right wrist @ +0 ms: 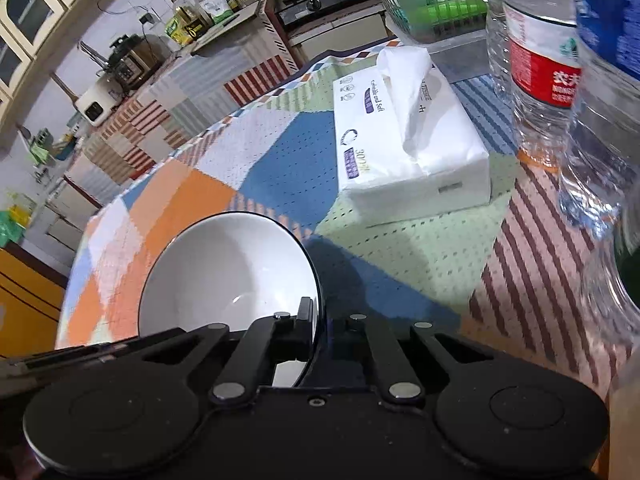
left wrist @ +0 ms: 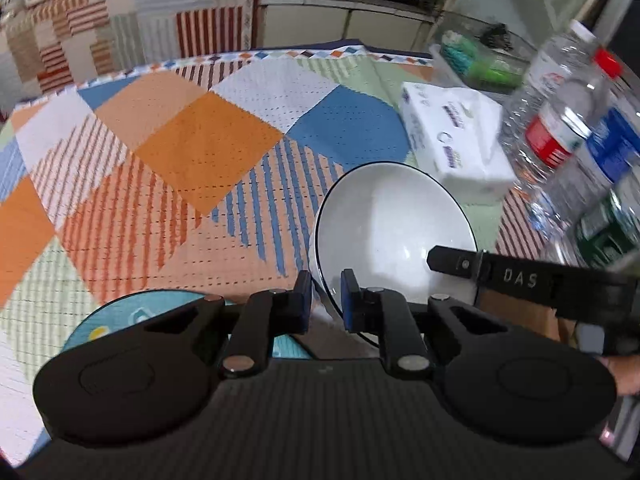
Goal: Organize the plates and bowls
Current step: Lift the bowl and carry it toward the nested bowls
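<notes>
A white bowl (left wrist: pixel 394 216) with a thin black rim is held tilted above the patterned tablecloth. My left gripper (left wrist: pixel 326 300) is shut on its near rim. My right gripper (right wrist: pixel 320 322) is shut on the opposite rim of the same bowl (right wrist: pixel 228 276); one of its fingers (left wrist: pixel 452 261) shows inside the bowl in the left wrist view. A teal plate (left wrist: pixel 132 316) with a pattern lies on the cloth, partly hidden under my left gripper.
A white tissue pack (right wrist: pixel 408 140) lies on the cloth beyond the bowl. Clear water bottles (right wrist: pixel 536 64) stand at the right. A basket (right wrist: pixel 432 4) with green items sits behind the pack. Kitchen counters stand beyond the table's far edge (left wrist: pixel 280 54).
</notes>
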The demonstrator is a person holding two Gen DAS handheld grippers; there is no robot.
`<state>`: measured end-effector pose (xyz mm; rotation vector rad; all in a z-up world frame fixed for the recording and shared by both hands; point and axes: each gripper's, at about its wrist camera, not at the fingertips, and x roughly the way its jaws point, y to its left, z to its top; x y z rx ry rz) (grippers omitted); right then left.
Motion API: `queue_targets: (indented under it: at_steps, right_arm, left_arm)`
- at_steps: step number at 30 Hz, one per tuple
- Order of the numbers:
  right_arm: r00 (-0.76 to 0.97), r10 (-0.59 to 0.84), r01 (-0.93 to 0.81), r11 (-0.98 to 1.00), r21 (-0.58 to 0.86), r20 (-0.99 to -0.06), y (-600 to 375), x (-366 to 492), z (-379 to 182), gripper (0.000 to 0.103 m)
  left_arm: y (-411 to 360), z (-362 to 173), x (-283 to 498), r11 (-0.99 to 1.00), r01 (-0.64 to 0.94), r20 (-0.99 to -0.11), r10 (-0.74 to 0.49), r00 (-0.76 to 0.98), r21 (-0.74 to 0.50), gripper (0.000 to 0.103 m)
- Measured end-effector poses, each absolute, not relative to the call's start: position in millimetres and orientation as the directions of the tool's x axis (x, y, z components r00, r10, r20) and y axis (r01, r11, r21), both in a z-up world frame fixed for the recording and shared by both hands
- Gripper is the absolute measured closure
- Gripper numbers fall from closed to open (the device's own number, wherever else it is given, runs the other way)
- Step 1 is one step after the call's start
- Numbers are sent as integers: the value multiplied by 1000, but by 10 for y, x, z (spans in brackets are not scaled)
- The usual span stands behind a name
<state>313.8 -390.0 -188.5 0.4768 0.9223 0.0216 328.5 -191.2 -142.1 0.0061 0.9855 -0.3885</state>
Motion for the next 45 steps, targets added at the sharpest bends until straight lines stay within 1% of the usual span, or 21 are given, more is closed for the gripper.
queue_targets:
  at_steps: [3, 5, 10, 19, 25, 30, 36, 45]
  right_arm:
    - [620, 250, 159, 888, 432, -743, -3906, 2996, -1809, 93]
    - [615, 276, 154, 877, 456, -739, -3909, 2889, -1772, 92]
    - [636, 304, 130, 864, 486, -710, -3845, 2581, -1602, 92]
    - [686, 337, 44, 865, 500, -645, -3641, 1877, -1186, 90]
    - [697, 330, 20, 878, 478, -636, -3493, 1492, -1038, 90]
    - [697, 305, 11, 900, 435, -648, -3371, 1227, -984, 90]
    - [686, 291, 7, 914, 405, -667, -3316, 990, -1020, 90]
    - [676, 236, -9, 950, 312, -698, -3195, 852, -1103, 90]
  left_arm:
    - [-1853, -1335, 3184, 927, 330, -829, -322, 458, -179, 89]
    - [-1828, -1281, 3118, 930, 322, -857, -305, 416, -174, 89]
    - [-1686, -1053, 2832, 918, 335, -846, -343, 408, -210, 89]
    - [-1507, -585, 2101, 897, 427, -824, -328, 462, -118, 89]
    - [-1385, -492, 1779, 889, 443, -834, -331, 440, -119, 89]
    - [-1259, -550, 1609, 888, 422, -847, -362, 389, -186, 89]
    - [-1160, -742, 1469, 882, 392, -861, -397, 319, -262, 89]
    - [-1158, -997, 1436, 883, 370, -890, -389, 238, -288, 89]
